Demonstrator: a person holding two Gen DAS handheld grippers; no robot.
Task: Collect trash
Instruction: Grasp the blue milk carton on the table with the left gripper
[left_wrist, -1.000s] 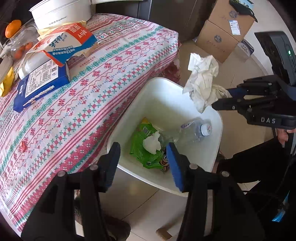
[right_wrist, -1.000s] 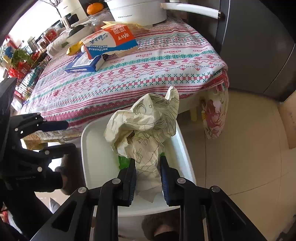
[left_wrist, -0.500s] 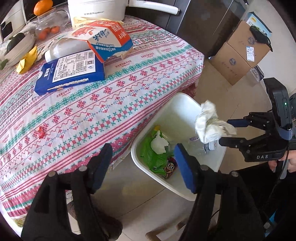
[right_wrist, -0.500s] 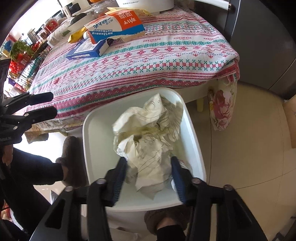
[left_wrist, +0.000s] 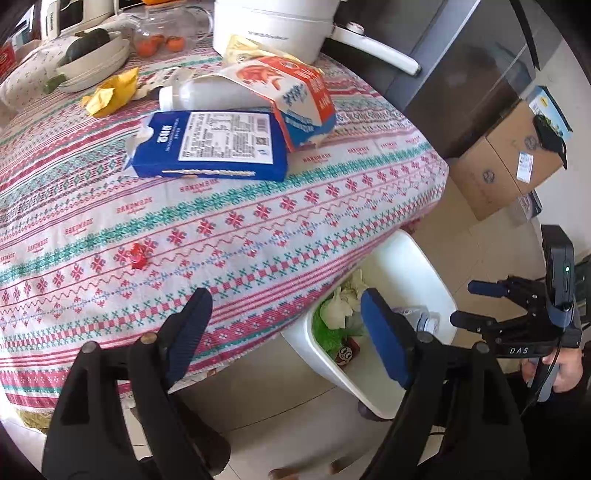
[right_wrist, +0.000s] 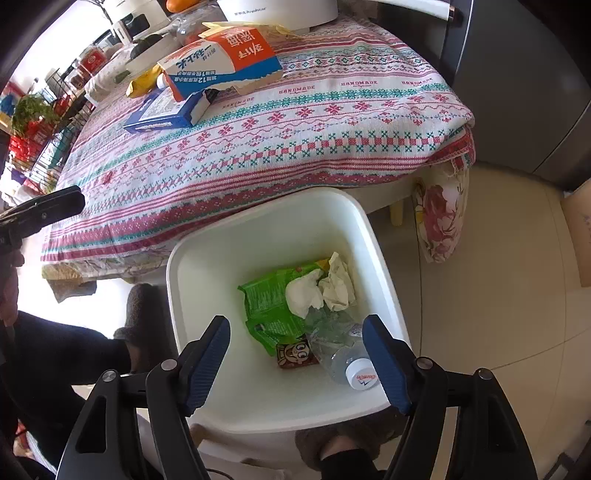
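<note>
The right hand-held gripper (right_wrist: 295, 363) hangs over the white bin (right_wrist: 177, 280) with its jaws opening and nothing between them. The crumpled paper (right_wrist: 336, 284) lies inside the bin, against a white tissue (right_wrist: 304, 297) and on top of a green wrapper (right_wrist: 266, 306), with a clear plastic bottle (right_wrist: 343, 358) beside them. The left hand-held gripper (left_wrist: 284, 332) is also opening and empty, pointing at the near edge of the counter (left_wrist: 258, 229) with its patterned cloth.

More trash waits on the counter: a blue box (left_wrist: 210, 146), an orange-and-blue carton (left_wrist: 295, 99) resting partly on it, a white bottle (left_wrist: 210, 94) behind, a yellow wrapper (left_wrist: 110, 92) and a small red scrap (left_wrist: 137, 258). The likely risks lie there. The carton leans on the box, so pulling the box first could tip the carton or roll the bottle toward the edge. The red scrap is tiny and flat, and the pads may pinch the cloth instead and drag it.

A second ago the right gripper held the paper clamped above the bin; it has since let go and the paper has dropped in. The left gripper has swung away from the bin toward the counter and widened.
</note>
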